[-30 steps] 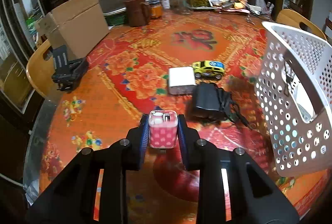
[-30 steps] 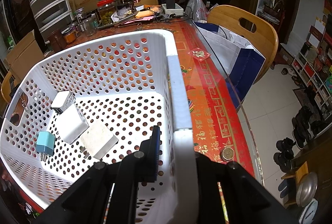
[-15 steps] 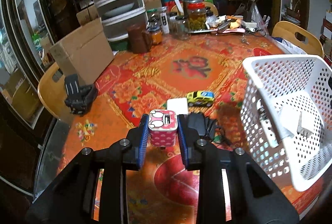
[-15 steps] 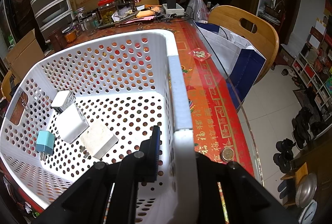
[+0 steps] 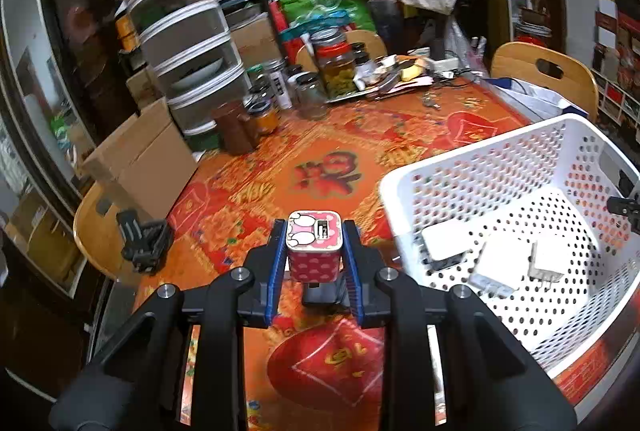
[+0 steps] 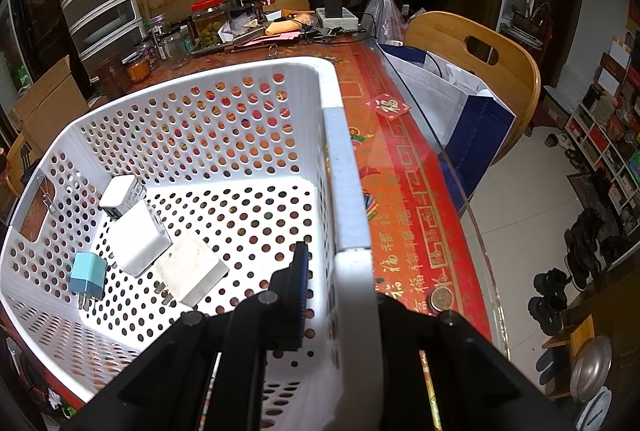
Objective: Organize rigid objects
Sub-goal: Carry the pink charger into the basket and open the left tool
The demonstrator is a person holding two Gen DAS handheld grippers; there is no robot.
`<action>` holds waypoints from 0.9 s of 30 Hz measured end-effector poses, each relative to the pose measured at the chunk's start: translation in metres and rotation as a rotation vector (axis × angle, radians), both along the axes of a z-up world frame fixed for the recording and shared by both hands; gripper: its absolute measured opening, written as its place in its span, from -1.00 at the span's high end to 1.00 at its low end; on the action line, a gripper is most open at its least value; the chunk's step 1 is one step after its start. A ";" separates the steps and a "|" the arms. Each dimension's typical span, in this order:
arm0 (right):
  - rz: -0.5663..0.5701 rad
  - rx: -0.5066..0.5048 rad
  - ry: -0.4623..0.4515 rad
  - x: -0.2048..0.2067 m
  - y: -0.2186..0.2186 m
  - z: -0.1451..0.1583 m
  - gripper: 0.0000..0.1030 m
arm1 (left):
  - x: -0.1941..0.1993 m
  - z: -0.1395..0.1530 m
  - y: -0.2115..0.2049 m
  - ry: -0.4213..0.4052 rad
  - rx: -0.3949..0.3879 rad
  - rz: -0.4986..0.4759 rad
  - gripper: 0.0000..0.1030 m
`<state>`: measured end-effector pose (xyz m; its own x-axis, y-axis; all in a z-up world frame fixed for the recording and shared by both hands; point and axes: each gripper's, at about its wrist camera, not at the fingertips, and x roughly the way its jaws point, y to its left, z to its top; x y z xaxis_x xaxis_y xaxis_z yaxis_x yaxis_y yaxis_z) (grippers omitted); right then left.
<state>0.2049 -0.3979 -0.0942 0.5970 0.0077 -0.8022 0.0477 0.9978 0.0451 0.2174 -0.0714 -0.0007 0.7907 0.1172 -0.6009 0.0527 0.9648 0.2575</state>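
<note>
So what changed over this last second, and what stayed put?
The left gripper, shut on the pink charger, has lifted it off the table and swung right, toward the white basket. Unchanged: the right gripper stays clamped on the basket's rim, and the four chargers inside haven't shifted.

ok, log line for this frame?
left gripper: holds pink charger above table | right gripper: clamps basket rim | four chargers in basket

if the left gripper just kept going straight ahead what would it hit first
Probably the bare red tablecloth. The left gripper, shut on the pink charger, points left of the white basket; depth is unclear.
</note>
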 end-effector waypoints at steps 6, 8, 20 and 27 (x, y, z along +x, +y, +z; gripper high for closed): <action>0.003 0.001 -0.001 0.001 0.001 0.001 0.78 | 0.005 0.004 -0.035 0.032 0.018 -0.078 0.52; 0.003 0.001 -0.001 0.001 0.001 0.000 0.78 | 0.010 0.001 -0.051 0.083 0.017 -0.137 0.52; 0.003 0.002 -0.001 0.002 0.002 0.000 0.77 | 0.049 -0.058 -0.125 0.473 0.143 -0.304 0.52; 0.003 0.001 -0.001 0.003 0.002 0.000 0.77 | 0.059 -0.085 -0.141 0.545 0.244 -0.298 0.52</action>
